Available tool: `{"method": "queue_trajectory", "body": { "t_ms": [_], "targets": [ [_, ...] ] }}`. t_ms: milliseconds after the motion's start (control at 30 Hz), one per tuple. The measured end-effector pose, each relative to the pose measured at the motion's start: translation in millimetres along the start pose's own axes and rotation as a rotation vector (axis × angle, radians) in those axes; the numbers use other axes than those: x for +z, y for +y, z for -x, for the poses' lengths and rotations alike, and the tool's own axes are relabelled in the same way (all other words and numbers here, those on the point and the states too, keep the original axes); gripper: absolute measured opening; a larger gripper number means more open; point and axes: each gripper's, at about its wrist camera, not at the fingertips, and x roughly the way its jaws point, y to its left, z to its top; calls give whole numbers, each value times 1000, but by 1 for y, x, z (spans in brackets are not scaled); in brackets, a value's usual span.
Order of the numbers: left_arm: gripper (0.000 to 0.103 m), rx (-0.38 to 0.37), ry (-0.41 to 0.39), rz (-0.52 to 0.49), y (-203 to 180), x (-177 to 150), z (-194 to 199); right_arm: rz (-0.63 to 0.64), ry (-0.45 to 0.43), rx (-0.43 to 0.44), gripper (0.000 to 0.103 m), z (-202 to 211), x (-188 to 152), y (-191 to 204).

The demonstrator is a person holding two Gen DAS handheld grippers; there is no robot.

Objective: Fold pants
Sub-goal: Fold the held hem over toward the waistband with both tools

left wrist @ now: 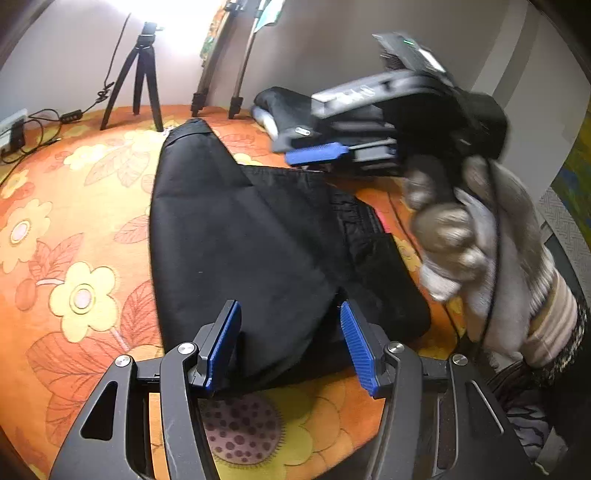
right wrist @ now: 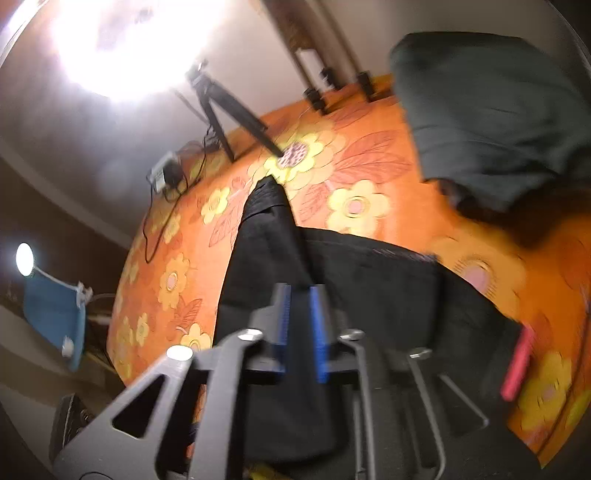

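An orange bedspread (left wrist: 66,206) printed with yellow flowers and red leaves covers the surface. At its far edge stands a small black tripod (left wrist: 138,77), the plain pale wall (left wrist: 55,66) right behind it. A strong light (left wrist: 181,26) glares on that wall just right of the tripod's head. Left of the tripod, a power strip (left wrist: 13,127) with tangled black cables (left wrist: 44,125) lies at the bedspread's edge. Right of the tripod, the legs of two taller stands (left wrist: 218,85) rest on the bedspread. In the right wrist view, a small round lamp (right wrist: 24,258) glows far left of the tripod, with something blue (right wrist: 55,317) below it.
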Motion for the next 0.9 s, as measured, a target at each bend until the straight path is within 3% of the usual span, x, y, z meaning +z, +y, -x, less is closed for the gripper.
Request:
{"method": "queue_trajectory", "body": {
  "t_ms": [33, 167, 467, 567, 633, 800, 900],
  "targets": [
    [55, 9, 2, 0, 2, 0, -1, 8, 16, -2, 52, -10, 5, 3],
    [55, 33, 0, 39, 19, 2, 0, 27, 45, -43, 52, -38, 16, 7],
    [55, 68, 29, 80, 43, 1, -3, 35, 99, -15, 52, -72, 12, 2],
    [55, 80, 34, 84, 45, 2, -5, 22, 101, -8, 37, -75, 7, 2],
    [55, 85, 32, 97, 47, 2, -4, 12, 100, 3, 11, -72, 4, 3],
    [55, 88, 10, 115, 51, 5, 1, -2, 58, 32, 6, -50, -3, 8],
    [55, 85, -5, 117, 51, 7, 6, -20, 25, 8, 5, -35, -9, 10]
  ]
}}
